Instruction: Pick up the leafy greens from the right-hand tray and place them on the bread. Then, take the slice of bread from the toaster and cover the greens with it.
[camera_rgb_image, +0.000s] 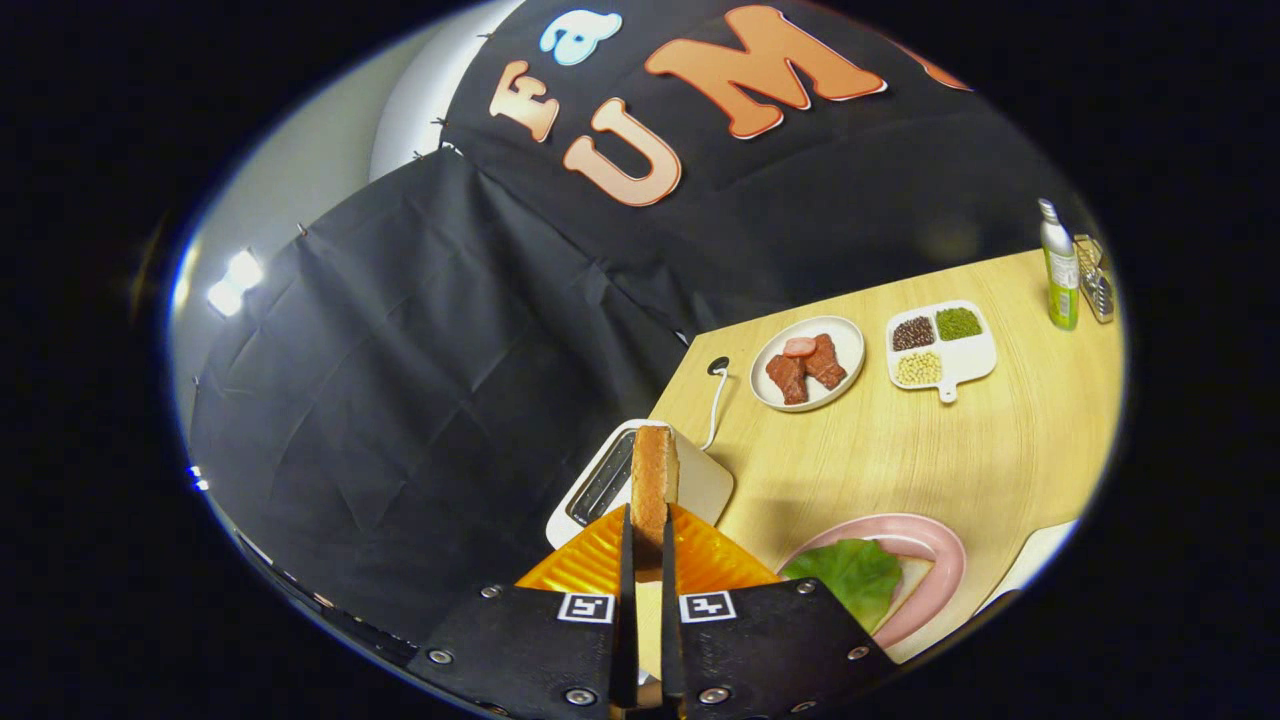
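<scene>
The gripper (648, 545) is clamped on a slice of bread (654, 480), both fingers pressing its flat faces, so the slice is seen edge-on and its lower part is hidden between the fingers. The slice stands upright above the white toaster (700, 482), whose near end is covered by the fingers; whether the bread's bottom edge is clear of the slot cannot be made out. One dark slot shows on the toaster's left side, and a white cord (716, 400) runs from it to a dark grommet (718, 365) in the wooden table (900, 450). Right of the fingers a pink plate (940, 570) holds another slice of bread (912, 575) with the leafy greens (850, 578) lying on it; the plate's near rim is cut off. A white tray (1040, 555) is barely visible at the table's near right. Beyond, well apart, sit a white plate of meat pieces (808, 363), a divided dish of beans (940, 350), a green bottle (1060, 270) and a wire rack (1095, 280), the last too small to read clearly. Bare tabletop lies between toaster, pink plate and far dishes
</scene>
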